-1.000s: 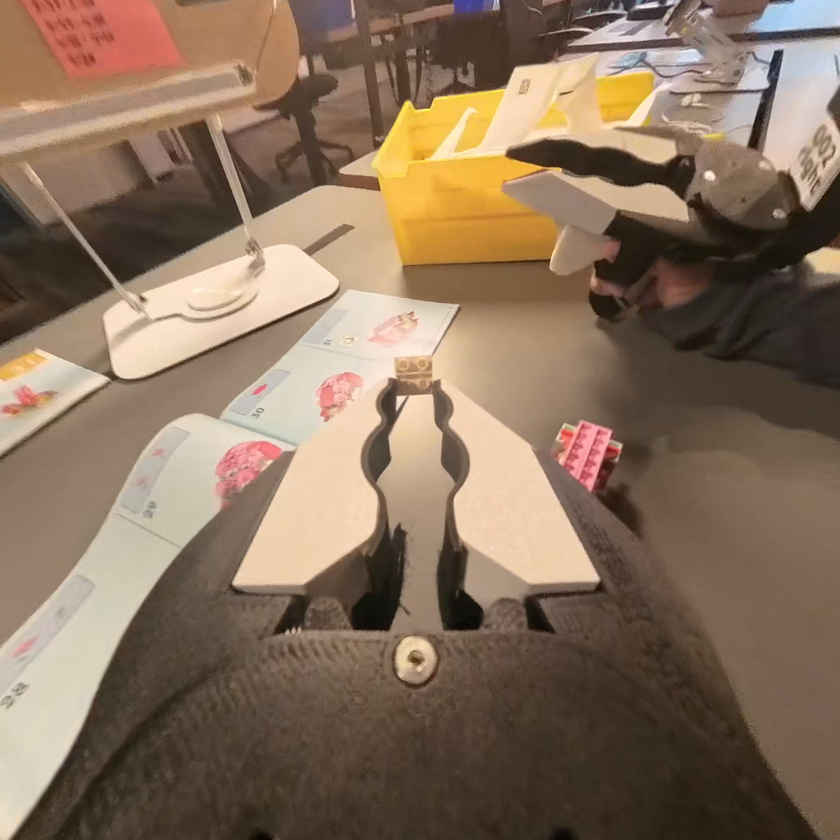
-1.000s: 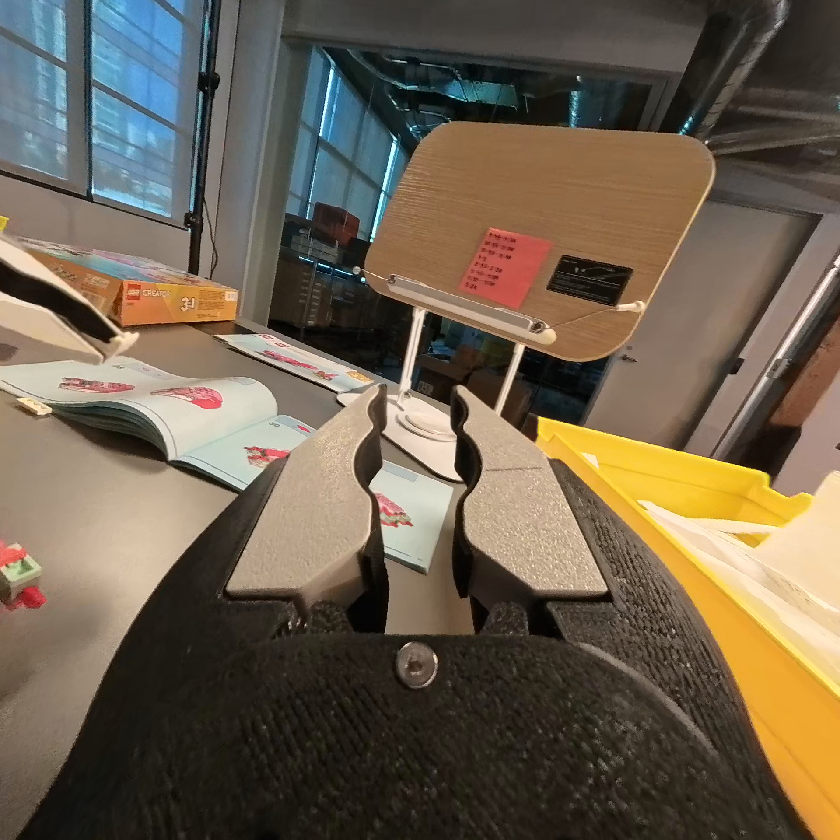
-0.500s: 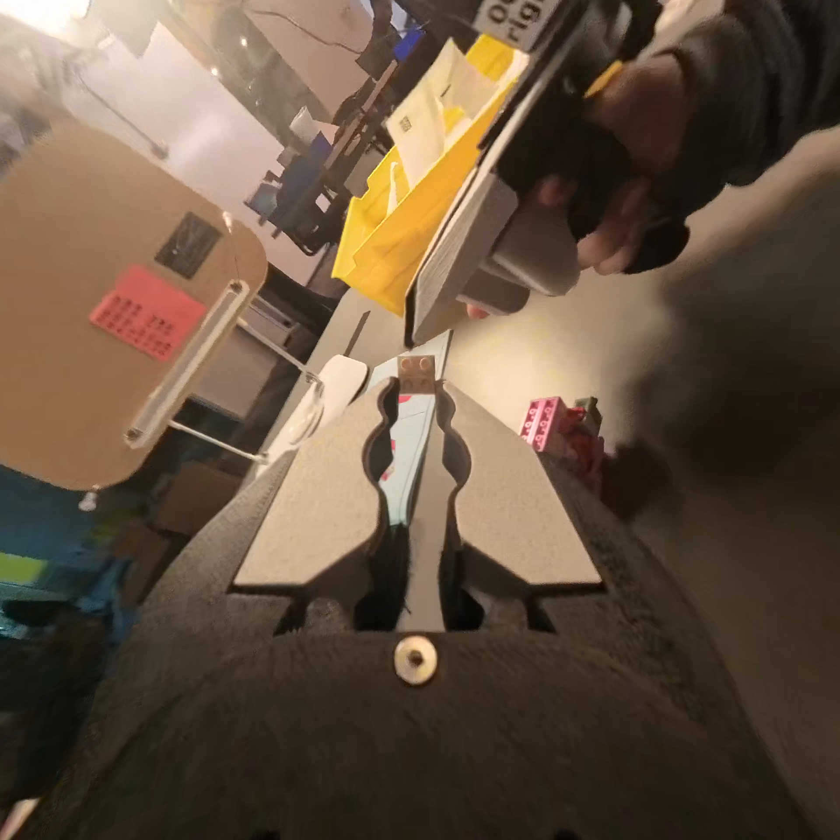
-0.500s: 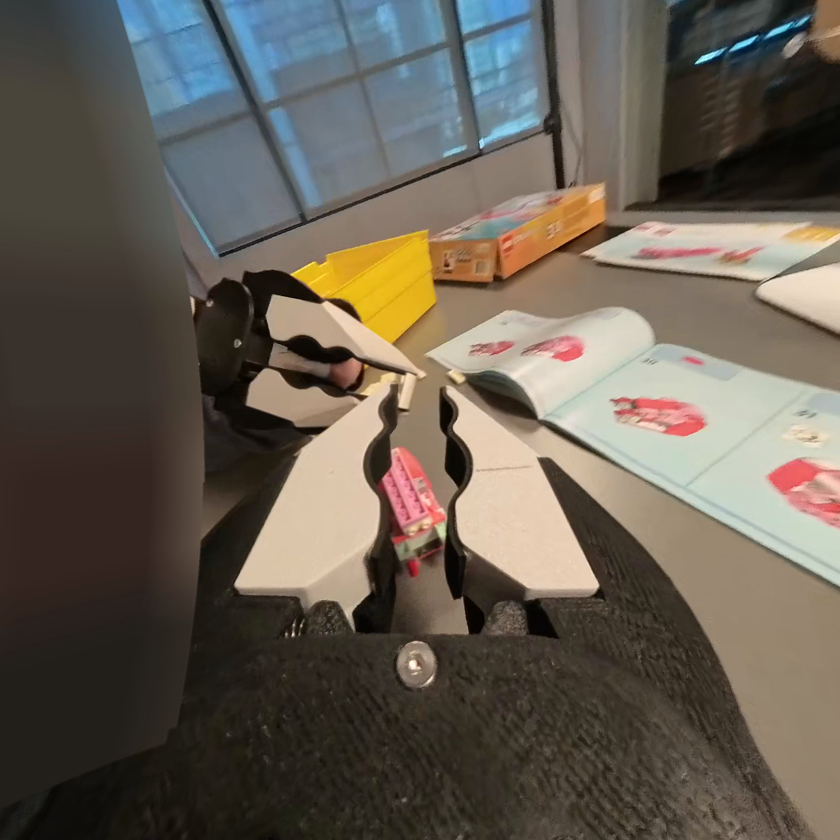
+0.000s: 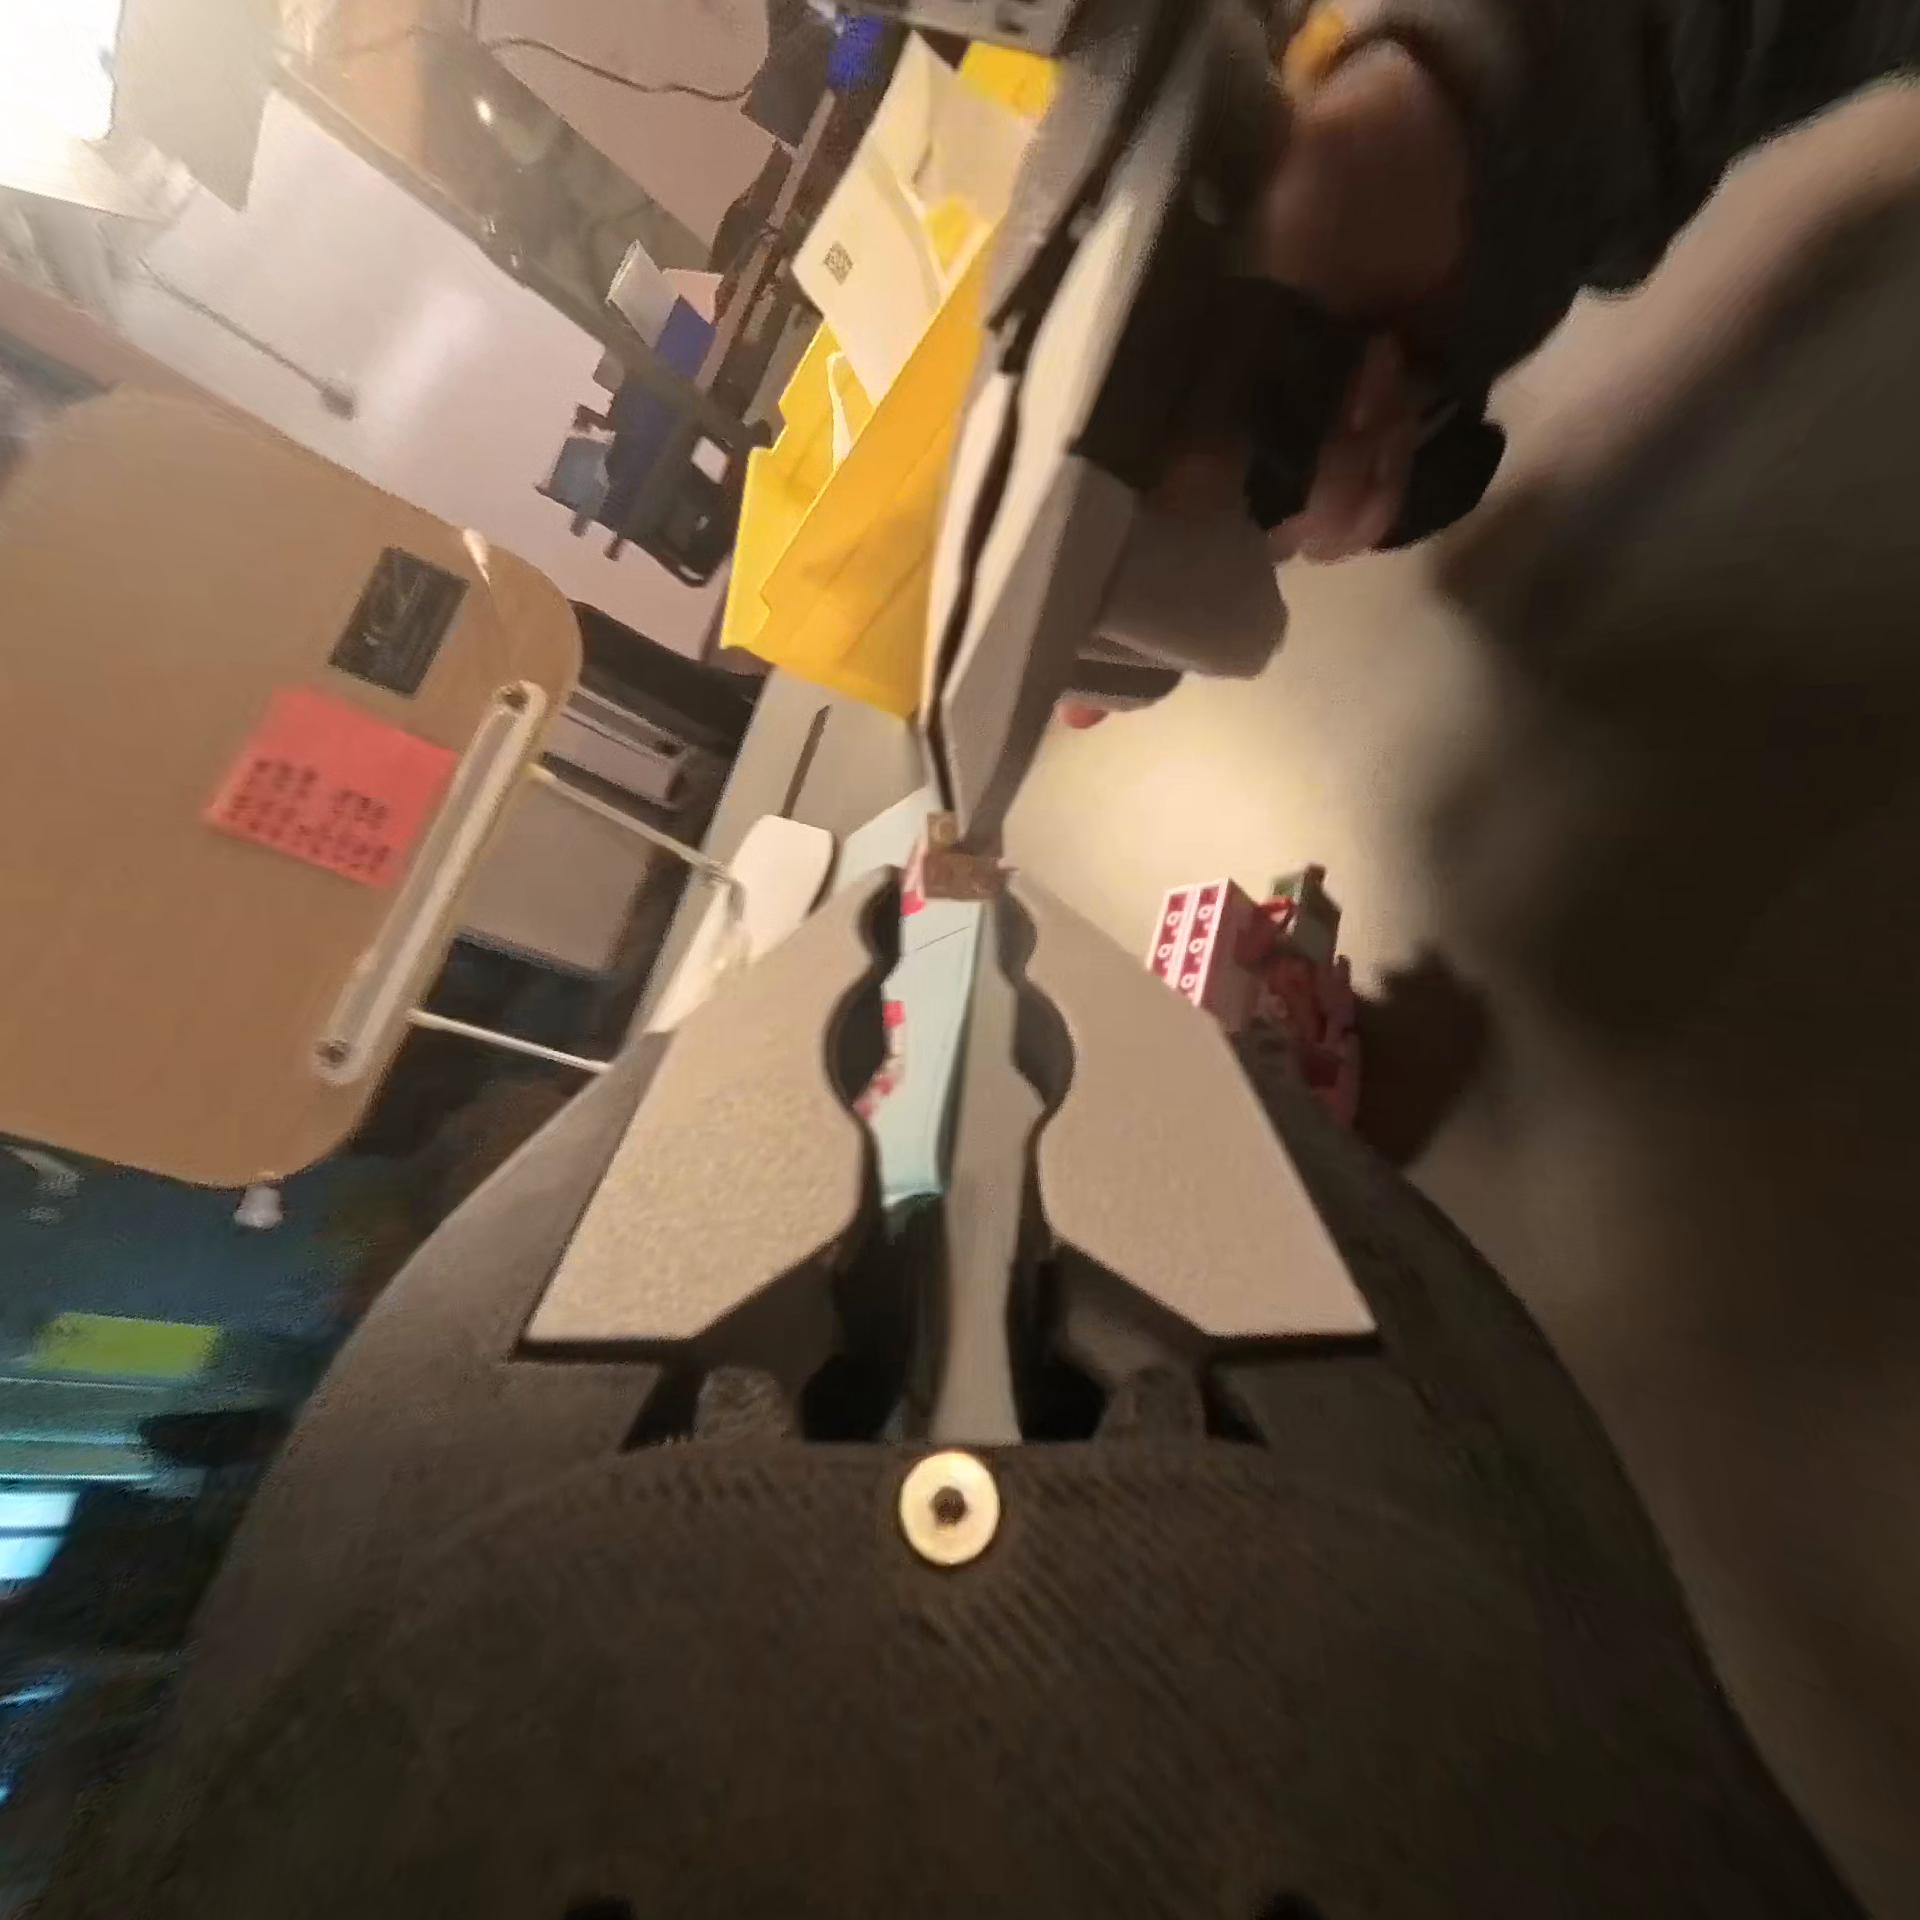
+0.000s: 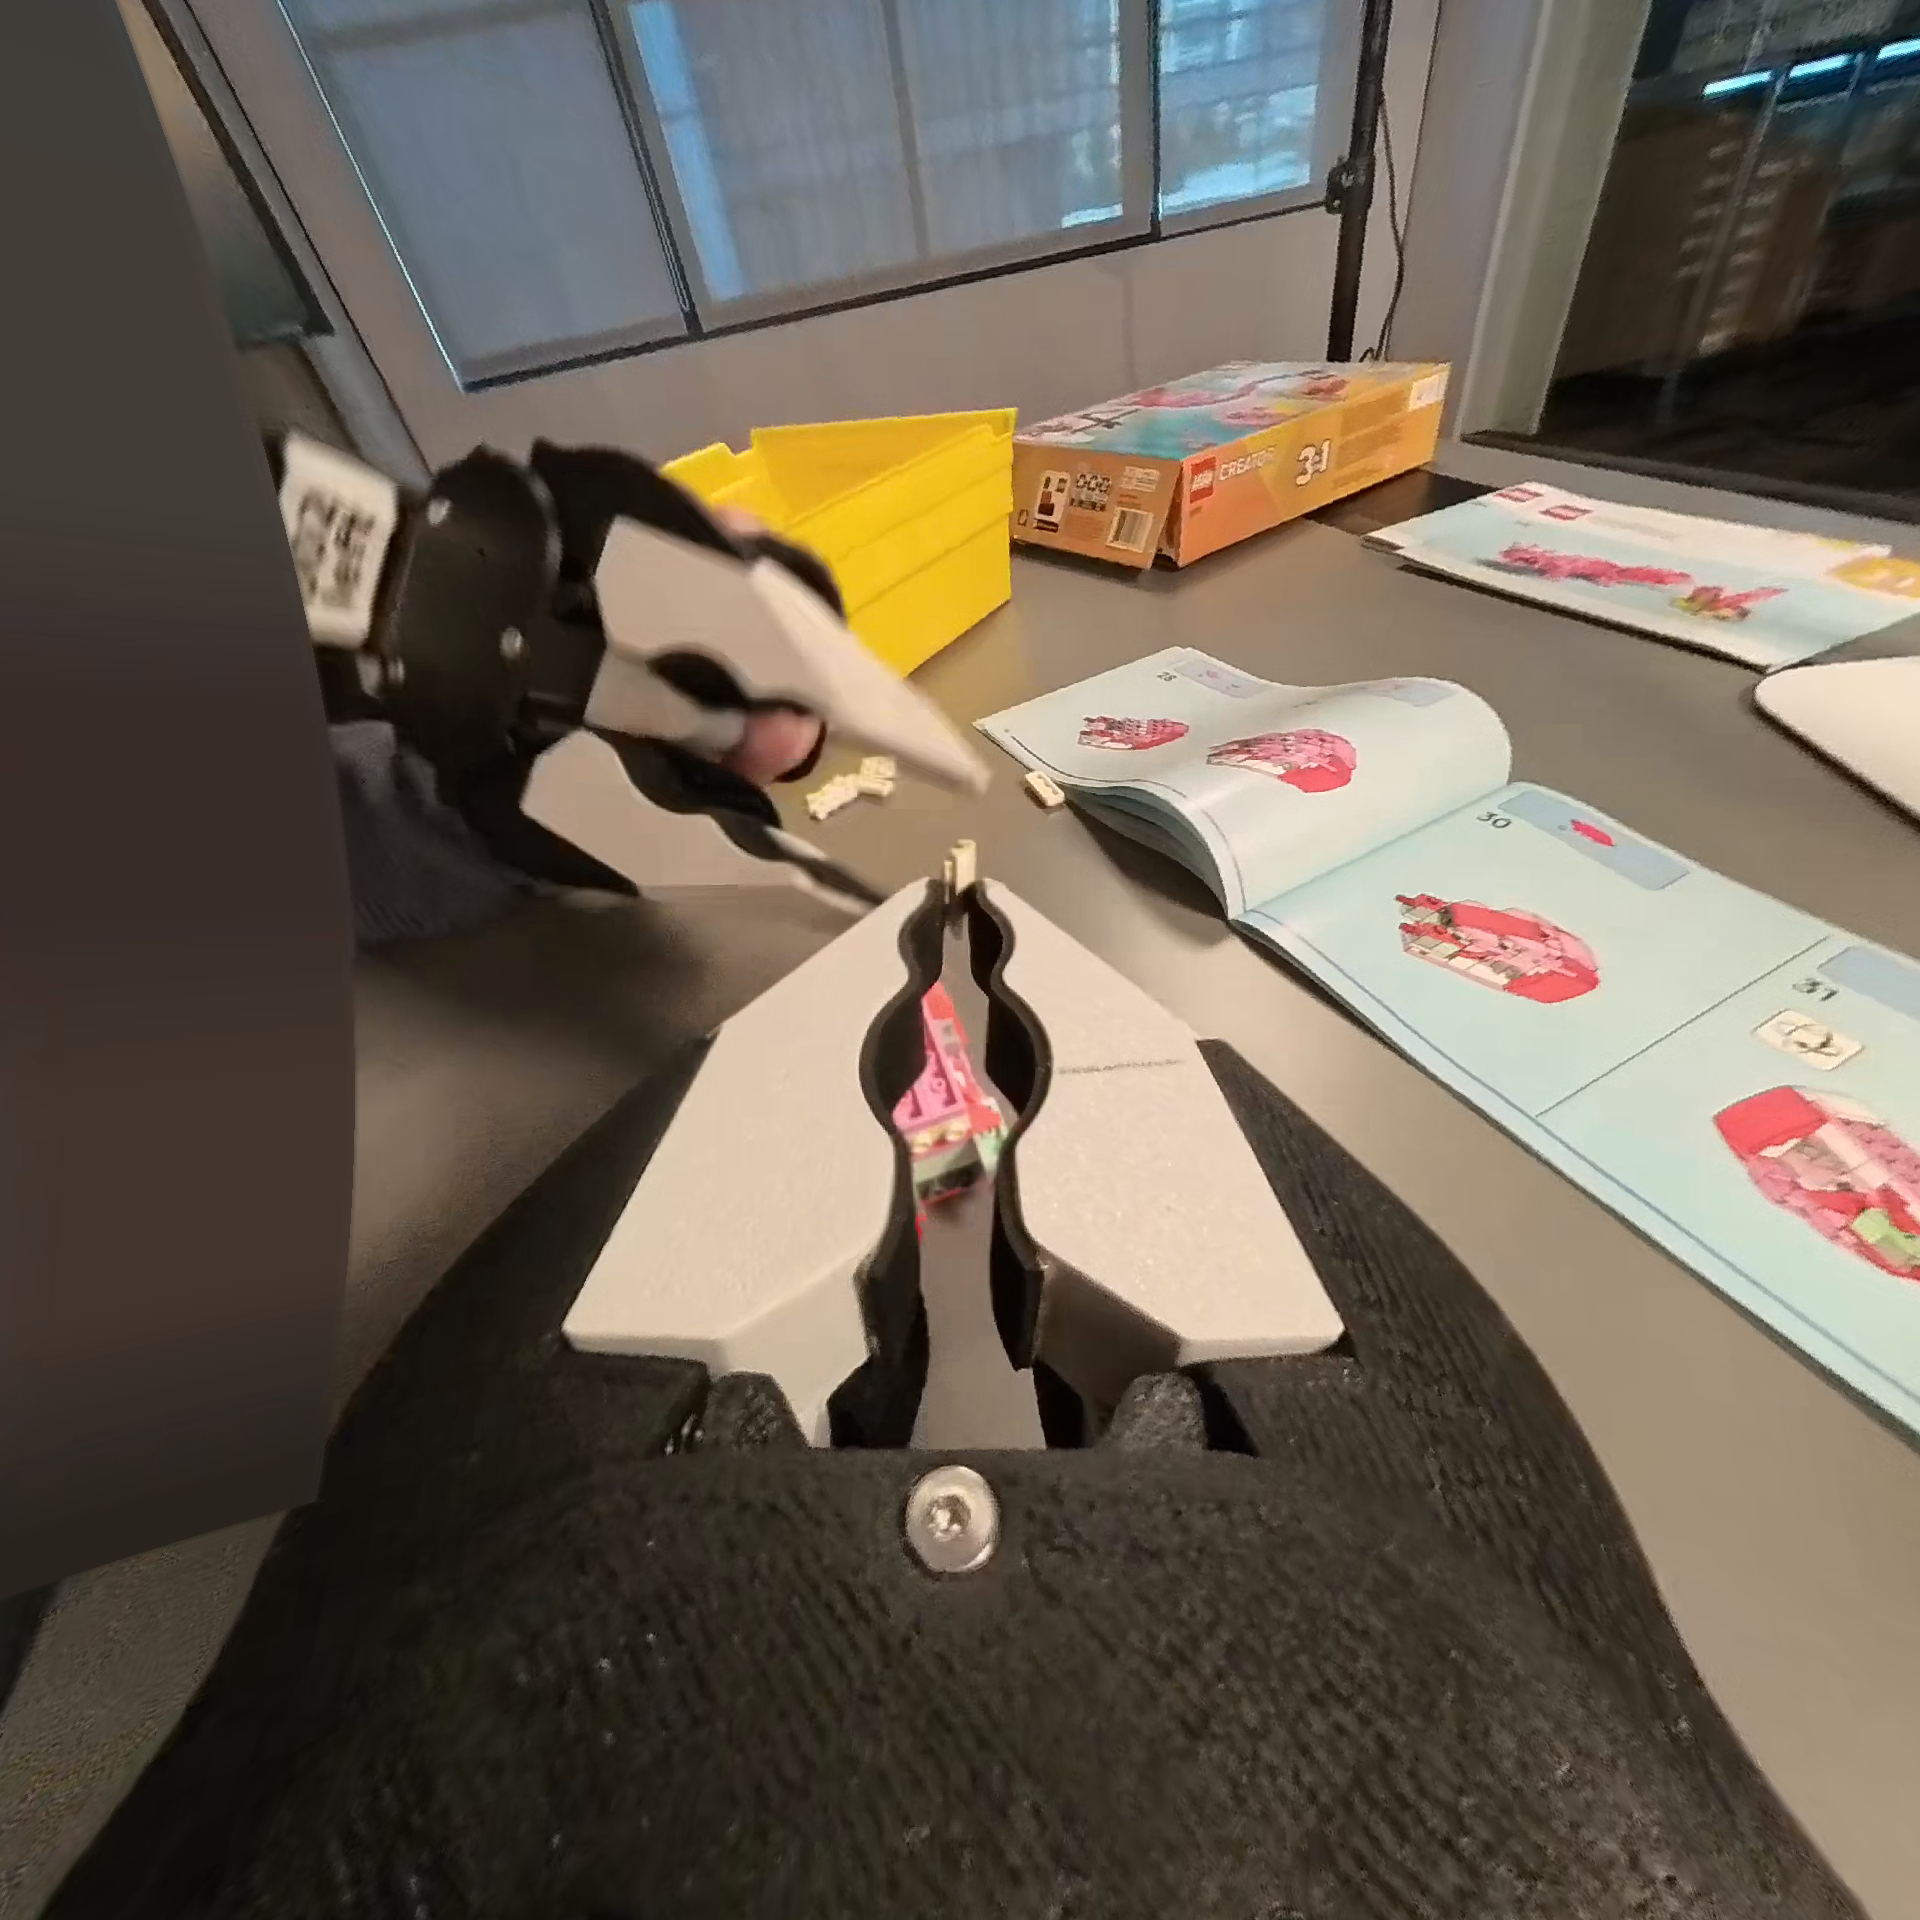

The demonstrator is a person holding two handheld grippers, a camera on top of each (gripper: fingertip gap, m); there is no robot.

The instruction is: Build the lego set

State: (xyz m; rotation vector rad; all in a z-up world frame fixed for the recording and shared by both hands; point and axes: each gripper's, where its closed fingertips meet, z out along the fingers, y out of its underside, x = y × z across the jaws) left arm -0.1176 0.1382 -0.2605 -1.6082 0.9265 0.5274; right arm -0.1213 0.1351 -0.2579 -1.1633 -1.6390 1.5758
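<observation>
My left gripper (image 5: 956,883) is shut on a small tan plate (image 5: 954,875), held across its width at the fingertips above the grey table (image 5: 1195,790). My right gripper (image 5: 971,810) comes down from above and its tips meet the same plate. In the right wrist view my right gripper (image 6: 958,894) is shut on this plate (image 6: 962,864), seen edge-on and sticking out past the tips. The left gripper (image 6: 930,836) reaches in from the left, its fingers on either side of the plate. A pink brick model (image 6: 951,1101) lies on the table below; it also shows in the left wrist view (image 5: 1236,935).
An open instruction booklet (image 6: 1455,831) lies to the right, a second booklet (image 6: 1662,582) behind it. A yellow bin (image 6: 904,540) and an orange box (image 6: 1226,457) stand at the back. Loose cream bricks (image 6: 852,795) lie on the table. A wooden book stand (image 5: 208,727) stands to the left. Only a small space, under 4 cm, lies between the two pairs of fingers.
My right gripper swung from facing the book stand to the left gripper and closed on the tan plate. My left gripper tilted up, still holding the plate.
</observation>
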